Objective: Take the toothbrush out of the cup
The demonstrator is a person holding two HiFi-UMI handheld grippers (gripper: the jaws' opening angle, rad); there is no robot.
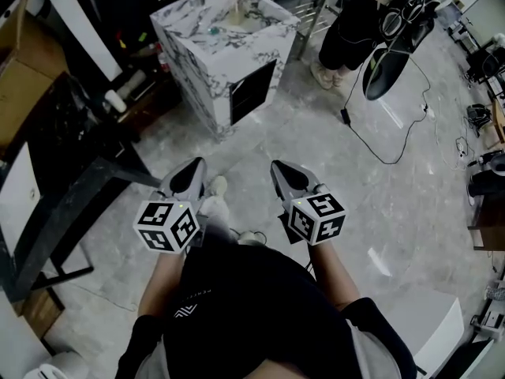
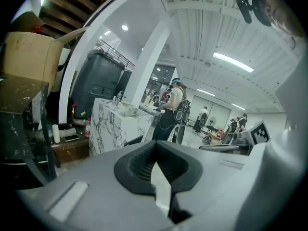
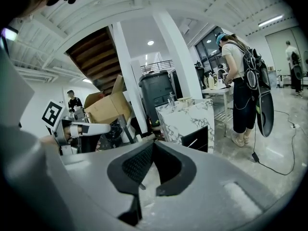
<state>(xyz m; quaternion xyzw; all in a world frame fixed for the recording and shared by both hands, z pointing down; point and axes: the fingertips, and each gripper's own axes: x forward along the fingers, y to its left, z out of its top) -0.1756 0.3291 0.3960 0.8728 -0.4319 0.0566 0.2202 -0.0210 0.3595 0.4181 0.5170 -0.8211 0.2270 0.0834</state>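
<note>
A marble-patterned counter point(image 1: 225, 50) stands on the floor ahead of me, also in the left gripper view point(image 2: 115, 124) and the right gripper view point(image 3: 185, 121). Small items sit on its top, among them a pale upright thing point(image 1: 237, 8); they are too small to tell a cup or toothbrush. My left gripper point(image 1: 197, 166) point(image 2: 155, 144) and right gripper point(image 1: 278, 167) point(image 3: 153, 143) hang side by side over bare floor, well short of the counter. Both are shut, tips touching, with nothing between them.
Another person point(image 1: 351, 30) stands at a table at the far right with black gear point(image 1: 394, 54) hanging from them. A cable point(image 1: 379, 144) trails across the floor. A dark rack point(image 1: 55, 156) and a cardboard box point(image 1: 16, 77) line the left side.
</note>
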